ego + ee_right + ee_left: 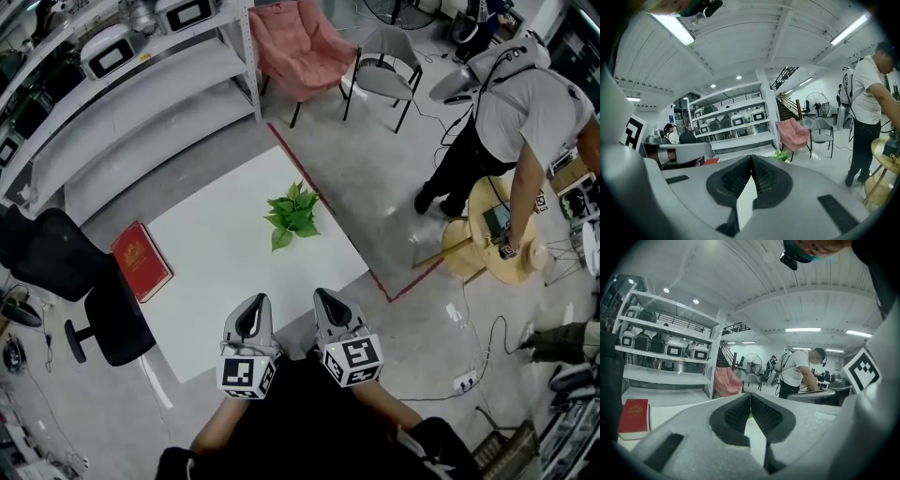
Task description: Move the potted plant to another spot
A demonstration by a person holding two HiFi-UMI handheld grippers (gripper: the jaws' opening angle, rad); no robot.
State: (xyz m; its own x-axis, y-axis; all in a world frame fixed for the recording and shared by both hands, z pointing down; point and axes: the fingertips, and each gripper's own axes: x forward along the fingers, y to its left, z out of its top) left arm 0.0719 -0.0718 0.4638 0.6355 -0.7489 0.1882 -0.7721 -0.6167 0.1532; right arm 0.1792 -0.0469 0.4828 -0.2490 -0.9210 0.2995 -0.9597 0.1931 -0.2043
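Note:
A small green potted plant (292, 215) stands on the white table (216, 272), towards its far right part. Its leaves peek over the jaws in the right gripper view as the plant (781, 155). My left gripper (254, 310) and right gripper (325, 302) are held side by side over the table's near edge, well short of the plant. Both are shut with nothing between the jaws. In the left gripper view my left gripper (750, 396) has its tips touching; in the right gripper view my right gripper (751, 158) looks the same.
A red book (141, 260) lies at the table's left edge, beside a black office chair (84, 291). Grey shelving (122, 103) runs along the far left. A pink chair (298, 52) and a grey chair (386, 70) stand beyond. A person (511, 122) bends over a round wooden table (497, 244).

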